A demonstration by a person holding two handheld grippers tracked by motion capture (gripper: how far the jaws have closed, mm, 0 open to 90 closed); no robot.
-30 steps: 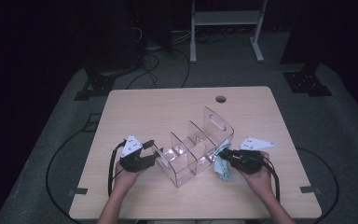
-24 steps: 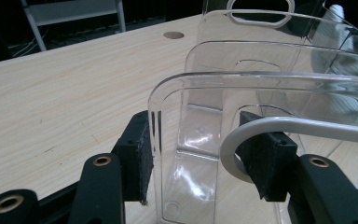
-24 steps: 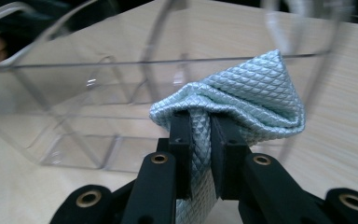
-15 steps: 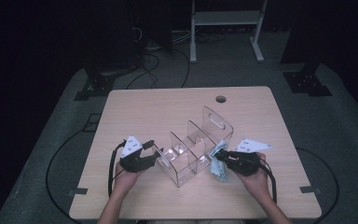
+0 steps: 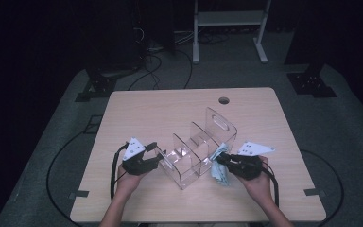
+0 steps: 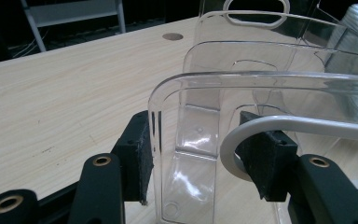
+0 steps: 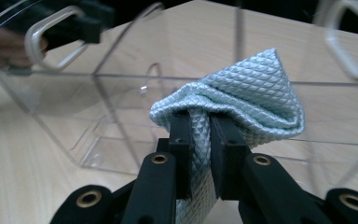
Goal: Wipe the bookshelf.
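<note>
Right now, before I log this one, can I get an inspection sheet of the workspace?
Surface: wooden table, round hole near the far edge.
Job's things: clear acrylic organizer with dividers; pale blue quilted cloth beside its right end.
Clutter: nothing seen.
Grippers: left gripper clamps the organizer's near end wall; right gripper shut on the cloth.
Cables: black cable loops from the left gripper; more run across the floor.
Surroundings: dark room, grey floor mat, white frame legs behind.
</note>
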